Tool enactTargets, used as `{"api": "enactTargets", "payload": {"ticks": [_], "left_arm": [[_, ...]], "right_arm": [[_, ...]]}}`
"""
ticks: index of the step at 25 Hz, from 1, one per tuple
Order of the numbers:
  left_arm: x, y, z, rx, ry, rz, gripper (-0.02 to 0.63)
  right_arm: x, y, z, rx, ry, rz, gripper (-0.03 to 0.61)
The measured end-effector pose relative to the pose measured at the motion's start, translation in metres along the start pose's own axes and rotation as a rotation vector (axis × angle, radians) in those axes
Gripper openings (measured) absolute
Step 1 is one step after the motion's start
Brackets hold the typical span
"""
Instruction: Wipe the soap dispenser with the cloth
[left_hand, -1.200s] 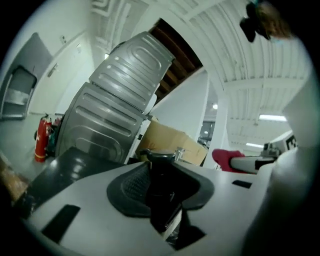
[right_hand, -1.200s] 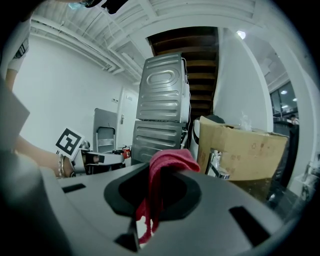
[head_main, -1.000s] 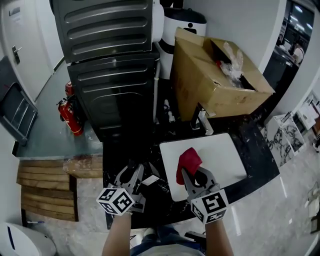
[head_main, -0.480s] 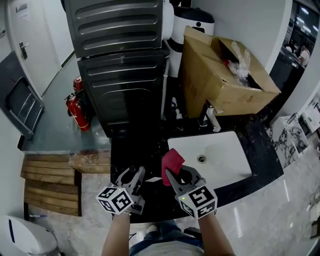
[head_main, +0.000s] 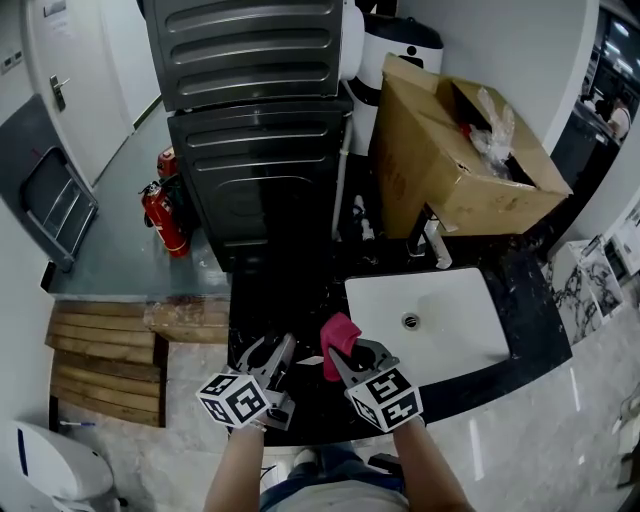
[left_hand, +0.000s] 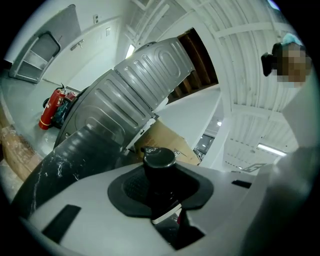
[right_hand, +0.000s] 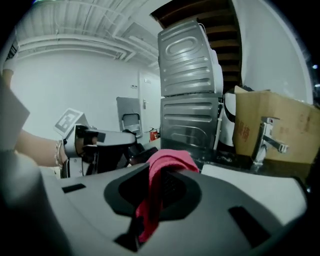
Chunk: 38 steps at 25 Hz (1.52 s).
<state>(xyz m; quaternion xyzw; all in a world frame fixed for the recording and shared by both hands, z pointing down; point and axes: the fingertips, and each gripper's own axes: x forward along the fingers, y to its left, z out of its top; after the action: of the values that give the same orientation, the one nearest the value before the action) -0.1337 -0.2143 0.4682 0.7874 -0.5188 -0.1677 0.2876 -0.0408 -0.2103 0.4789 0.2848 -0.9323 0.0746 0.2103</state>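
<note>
One cloth (head_main: 338, 338) — one soap dispenser (left_hand: 159, 164)

The sink (head_main: 450, 330) sits in the right part of the counter (head_main: 290, 300), with the faucet (head_main: 435, 240) behind it and the box (head_main: 460, 160) behind that. Stacked machines (head_main: 258, 150) stand left of the box, an extinguisher (head_main: 165, 220) on the floor to their left. The dispenser (left_hand: 160, 172), in the left gripper (head_main: 270, 350), is over the counter's left part, and the cloth (head_main: 339, 335) in the right gripper (head_main: 352, 352) is between it and the sink.

Dim, fisheye-warped views, ceiling strip glare, perhaps slightly soft edges.
</note>
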Motion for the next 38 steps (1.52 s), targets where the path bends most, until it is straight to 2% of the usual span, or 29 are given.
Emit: {"api": "enactTargets", "payload": {"ticks": [4,7,11,15,18,21,25,28,31,35,38], "left_arm": [[0.001,-0.002,0.0,0.014,0.007,0.003,0.112],[0.002,-0.002,0.001,0.016,0.011,0.008,0.112],[0.002,-0.002,0.002,0.018,0.021,0.016,0.112],[0.003,-0.003,0.001,0.015,0.025,0.023,0.112],[0.003,-0.003,0.0,0.016,0.03,0.03,0.112],[0.002,-0.002,0.0,0.002,0.029,0.039,0.112],[0.004,-0.005,0.0,0.025,0.031,0.041,0.11],[0.009,-0.01,0.0,0.082,0.055,0.047,0.11],[0.016,-0.018,-0.002,0.18,0.114,0.034,0.112],[0.033,-0.036,-0.007,0.383,0.242,-0.021,0.112],[0.048,-0.044,-0.015,0.572,0.322,-0.013,0.112]], "right_arm": [[-0.003,-0.017,-0.022,0.042,0.061,-0.054,0.048],[-0.002,-0.021,-0.026,0.057,0.079,-0.062,0.048],[-0.003,-0.024,-0.002,0.066,0.012,-0.057,0.048],[0.011,-0.019,0.034,0.05,-0.055,0.0,0.048],[0.028,-0.011,0.045,0.027,-0.061,0.038,0.048],[0.037,-0.012,0.043,0.036,-0.059,0.05,0.048],[0.033,-0.037,0.012,0.058,0.008,-0.035,0.046],[0.029,-0.051,-0.011,0.104,0.059,-0.068,0.048],[0.019,-0.062,-0.018,0.12,0.075,-0.092,0.048],[-0.012,-0.088,-0.011,0.205,0.005,-0.154,0.049],[-0.041,-0.11,-0.011,0.234,-0.033,-0.226,0.049]]}}
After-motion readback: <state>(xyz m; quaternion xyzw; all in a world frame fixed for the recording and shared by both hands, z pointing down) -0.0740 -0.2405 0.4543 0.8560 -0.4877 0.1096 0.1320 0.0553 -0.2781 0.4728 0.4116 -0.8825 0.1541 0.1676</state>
